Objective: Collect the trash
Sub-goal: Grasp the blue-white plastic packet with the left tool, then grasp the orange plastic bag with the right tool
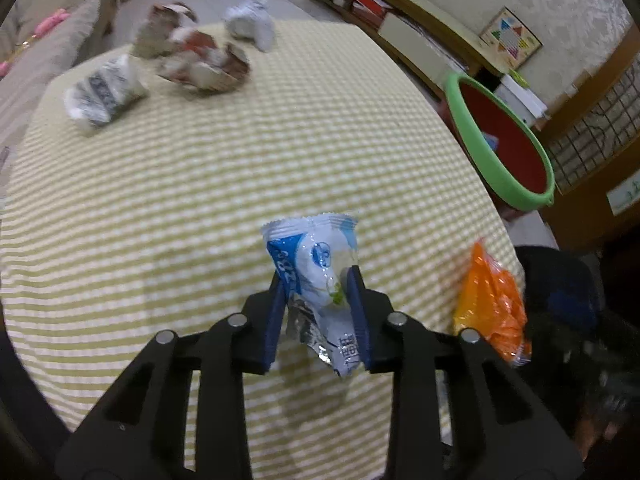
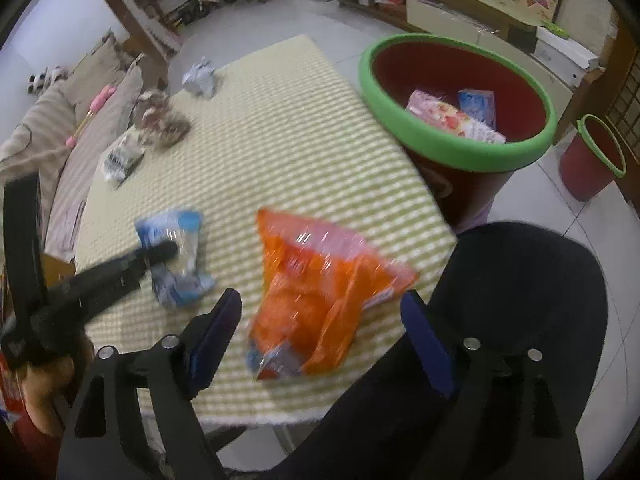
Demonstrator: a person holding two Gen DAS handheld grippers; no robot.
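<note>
The left gripper (image 1: pixel 318 312) is pinching a crinkled blue-and-white plastic wrapper (image 1: pixel 316 272) low in the middle of its own view, both blue pads pressed into the wrapper's sides as it lies on the yellow-and-white checked cloth surface (image 1: pixel 240 152). From the right wrist view that same wrapper (image 2: pixel 176 256) sits at centre left, with the left gripper's black finger lying across it.

The right gripper (image 2: pixel 320 320) stands spread wide at the bottom of its frame, its pads either side of a crumpled orange plastic bag (image 2: pixel 316 300) near the surface's near edge; I cannot tell whether either pad touches it. The left wrist view catches only a strip of that orange bag (image 1: pixel 492 304) at lower right.

Only the right wrist view looks down into the red bucket with a green rim (image 2: pixel 456 152) at upper right, beside the surface, where a pink packet (image 2: pixel 444 114) and a blue packet (image 2: pixel 478 104) already lie. The left view shows just its tilted rim (image 1: pixel 472 120).

At the far end, upper left in both views, more crumpled scraps lie: a grey-white wad (image 1: pixel 102 94), a brown-and-red paper heap (image 1: pixel 196 56) and a white ball (image 1: pixel 252 22).
</note>
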